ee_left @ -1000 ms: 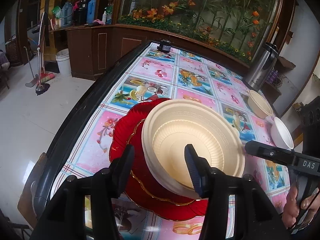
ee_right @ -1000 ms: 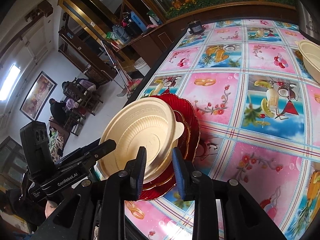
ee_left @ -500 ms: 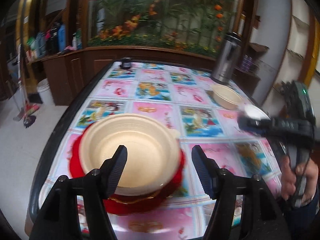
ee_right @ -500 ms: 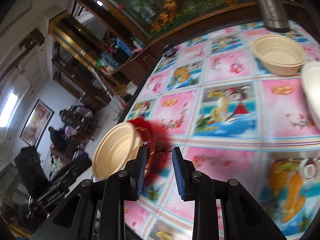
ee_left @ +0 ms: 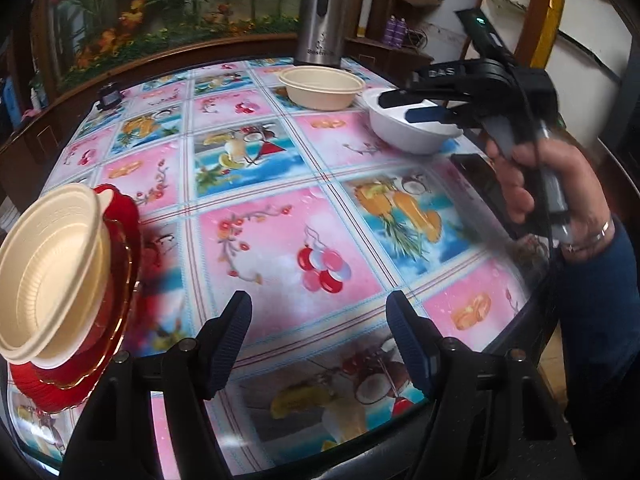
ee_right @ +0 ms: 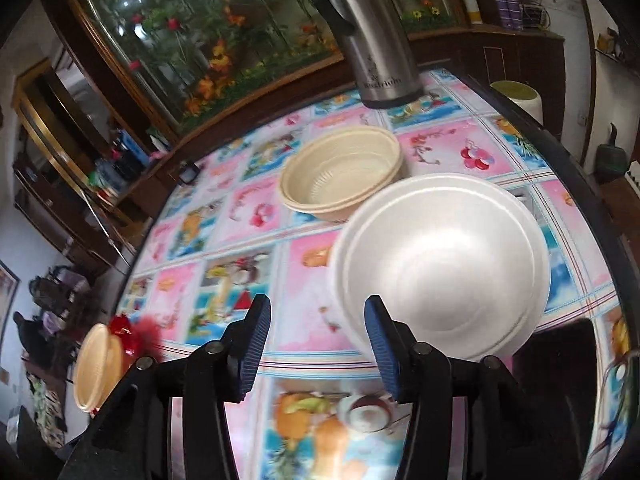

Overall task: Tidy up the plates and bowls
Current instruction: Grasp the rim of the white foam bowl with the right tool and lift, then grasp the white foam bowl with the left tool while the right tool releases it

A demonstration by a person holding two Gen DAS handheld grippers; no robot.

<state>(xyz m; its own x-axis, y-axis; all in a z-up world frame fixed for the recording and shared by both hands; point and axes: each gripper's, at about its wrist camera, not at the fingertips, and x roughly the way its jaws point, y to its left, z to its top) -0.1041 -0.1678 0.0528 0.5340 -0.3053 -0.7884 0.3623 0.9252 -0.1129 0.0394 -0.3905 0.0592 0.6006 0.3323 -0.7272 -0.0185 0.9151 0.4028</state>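
1. Just ahead of our right tool point(ee_right: 316, 336), a little to its right, the white bowl point(ee_right: 440, 264) sits on the counter point(ee_right: 304, 332); the tool's fingers are spread with nothing between them, and the right-hand pad point(ee_right: 380, 344) overlaps the bowl's near rim in the view, though we cannot tell whether it touches.
2. Beyond the white bowl, farther from the same tool, stands the cream bowl point(ee_right: 340, 176), and behind that a steel flask point(ee_right: 372, 36).
3. Far off to this tool's left, at the counter's edge, we see the beige bowl point(ee_right: 94, 372) resting on red plates point(ee_right: 134, 334).
4. Our left tool point(ee_left: 320, 328) hovers over the patterned counter point(ee_left: 280, 248), its fingers wide apart and holding nothing.
5. To that tool's left, the beige bowl point(ee_left: 44, 276) lies on the stacked red plates point(ee_left: 116, 292).
6. Ahead and to its right, our right tool point(ee_left: 408, 108) reaches over the white bowl point(ee_left: 408, 134), with the cream bowl point(ee_left: 320, 88) just beyond.
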